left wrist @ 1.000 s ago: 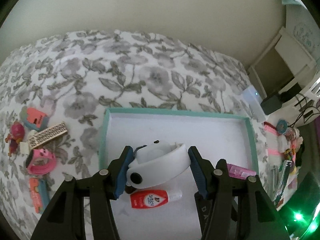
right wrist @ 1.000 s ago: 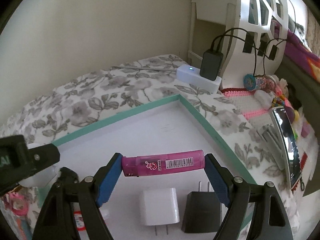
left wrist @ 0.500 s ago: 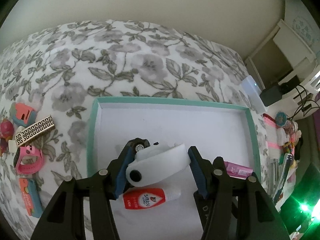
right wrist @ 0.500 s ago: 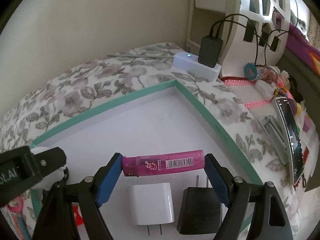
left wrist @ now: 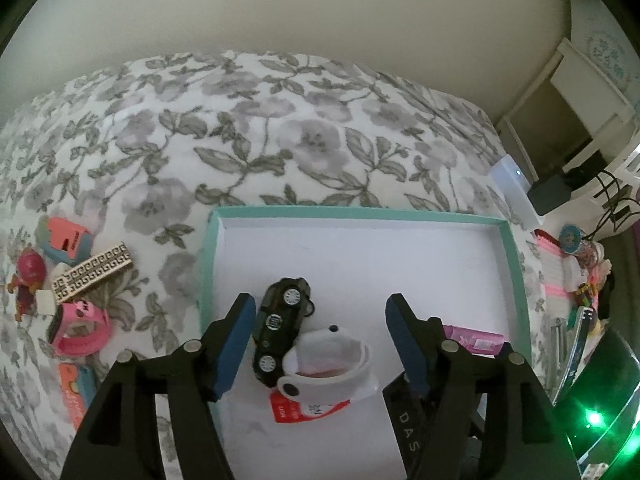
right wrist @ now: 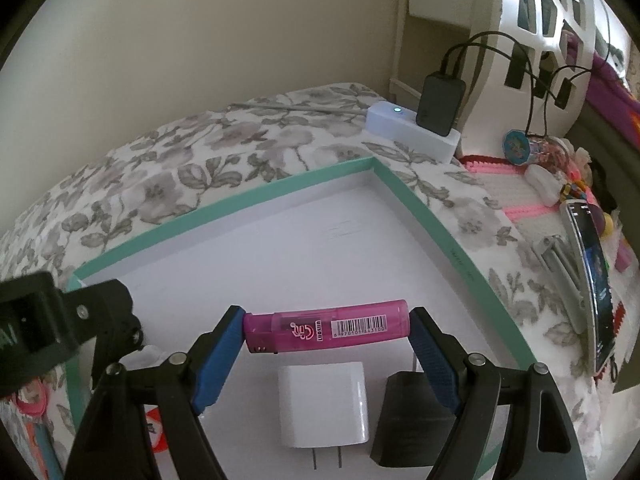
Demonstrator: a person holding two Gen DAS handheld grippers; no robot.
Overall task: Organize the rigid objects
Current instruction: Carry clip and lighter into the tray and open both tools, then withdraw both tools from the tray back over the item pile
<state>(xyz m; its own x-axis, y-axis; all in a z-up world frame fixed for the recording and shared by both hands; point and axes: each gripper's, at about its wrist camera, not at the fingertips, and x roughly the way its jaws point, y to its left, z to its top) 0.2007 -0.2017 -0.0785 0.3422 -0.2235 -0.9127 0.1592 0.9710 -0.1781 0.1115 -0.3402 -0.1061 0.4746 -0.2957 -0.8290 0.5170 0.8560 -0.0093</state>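
Your tray [left wrist: 516, 264] lies on a floral bed [left wrist: 280, 128] beside a beige wall [left wrist: 280, 12]; left hand-held gripper [left wrist: 320, 344] is opening, clear of the band [left wrist: 332, 368]; right hand-held gripper [right wrist: 326, 344] clamps the lighter [right wrist: 326, 326].

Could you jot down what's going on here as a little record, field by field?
setting: bed with a floral cover
container: teal-rimmed tray
left gripper: jaws opening, clear of the white watch lying between them
right gripper: jaws shut on the pink lighter, gripped end to end
in tray: black toy car, glue tube, white charger, black charger
outside tray: pink watch, patterned bar
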